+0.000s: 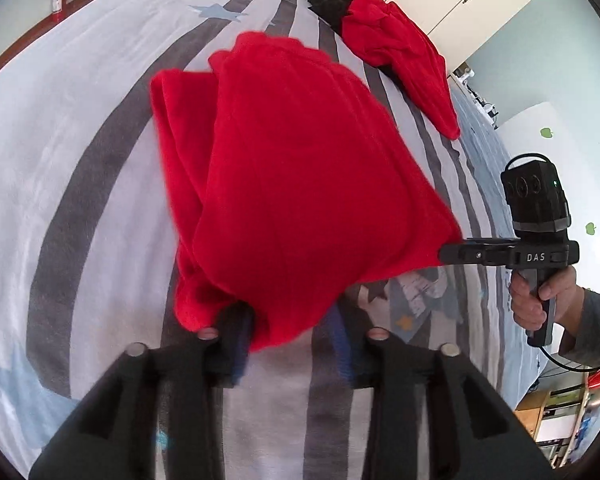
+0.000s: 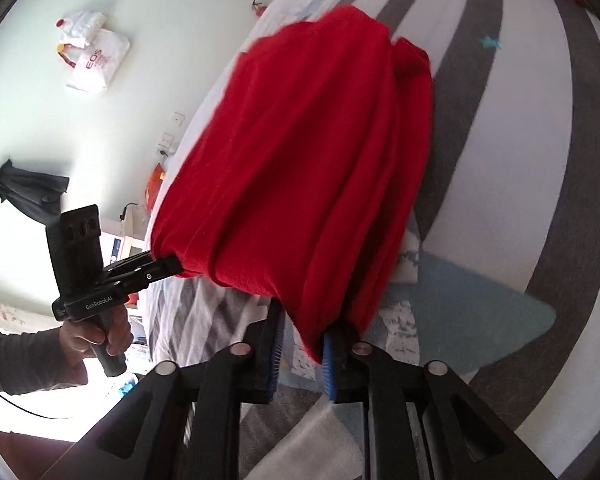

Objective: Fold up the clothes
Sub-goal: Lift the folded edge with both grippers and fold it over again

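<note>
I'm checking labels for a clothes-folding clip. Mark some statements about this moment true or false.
1. A red garment stretches from the left gripper to the right gripper, above the bed. True.
2. The bed sheet is plain white. False: it has grey stripes and pale blue stars.
3. A second red garment lies at the far end of the bed, beside a black garment. True.
4. A fire extinguisher stands on the bed. False: it is by the wall, beyond the bed's edge.
5. A white shopping bag hangs on the wall. True.
</note>
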The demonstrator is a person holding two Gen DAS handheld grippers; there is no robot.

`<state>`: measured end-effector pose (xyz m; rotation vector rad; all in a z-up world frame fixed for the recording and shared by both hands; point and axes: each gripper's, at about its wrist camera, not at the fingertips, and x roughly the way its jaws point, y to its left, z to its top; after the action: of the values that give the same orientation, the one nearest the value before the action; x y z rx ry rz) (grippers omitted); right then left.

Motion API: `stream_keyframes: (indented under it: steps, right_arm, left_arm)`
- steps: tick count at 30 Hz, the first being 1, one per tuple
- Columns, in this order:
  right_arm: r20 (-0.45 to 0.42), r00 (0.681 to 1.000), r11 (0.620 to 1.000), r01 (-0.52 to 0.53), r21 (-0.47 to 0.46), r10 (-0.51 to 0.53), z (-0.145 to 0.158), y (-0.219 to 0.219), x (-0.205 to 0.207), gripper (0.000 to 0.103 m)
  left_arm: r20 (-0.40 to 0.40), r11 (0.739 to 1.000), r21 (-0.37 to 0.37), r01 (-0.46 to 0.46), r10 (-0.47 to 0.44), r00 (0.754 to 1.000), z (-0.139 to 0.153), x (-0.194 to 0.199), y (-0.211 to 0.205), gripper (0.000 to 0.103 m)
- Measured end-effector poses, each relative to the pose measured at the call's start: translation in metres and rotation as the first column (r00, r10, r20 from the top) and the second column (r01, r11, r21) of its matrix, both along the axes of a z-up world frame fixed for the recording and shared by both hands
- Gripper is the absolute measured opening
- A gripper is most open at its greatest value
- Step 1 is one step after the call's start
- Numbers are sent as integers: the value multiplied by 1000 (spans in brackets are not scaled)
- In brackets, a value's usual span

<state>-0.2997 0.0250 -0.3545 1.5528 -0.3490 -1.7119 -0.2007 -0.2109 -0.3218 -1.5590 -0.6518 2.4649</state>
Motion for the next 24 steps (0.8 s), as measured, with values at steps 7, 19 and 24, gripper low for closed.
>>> stream_keyframes:
  steps: [7,19,24]
  right_arm:
    - [101,994,995,43,-90,-34,1,18,-22,46]
    - [130,990,997,-48,-62,55,-15,-7,-20,17]
    - [41,991,990,-127,-57,130,11,-6,-13,14]
  left_arm:
    - [15,988,131,-79,78,997,14,5,-16,56]
    - [33,989,146,-14,9,999,5,-25,-12,24]
    - [0,989,147,-17,18,1000,26,0,-8,18]
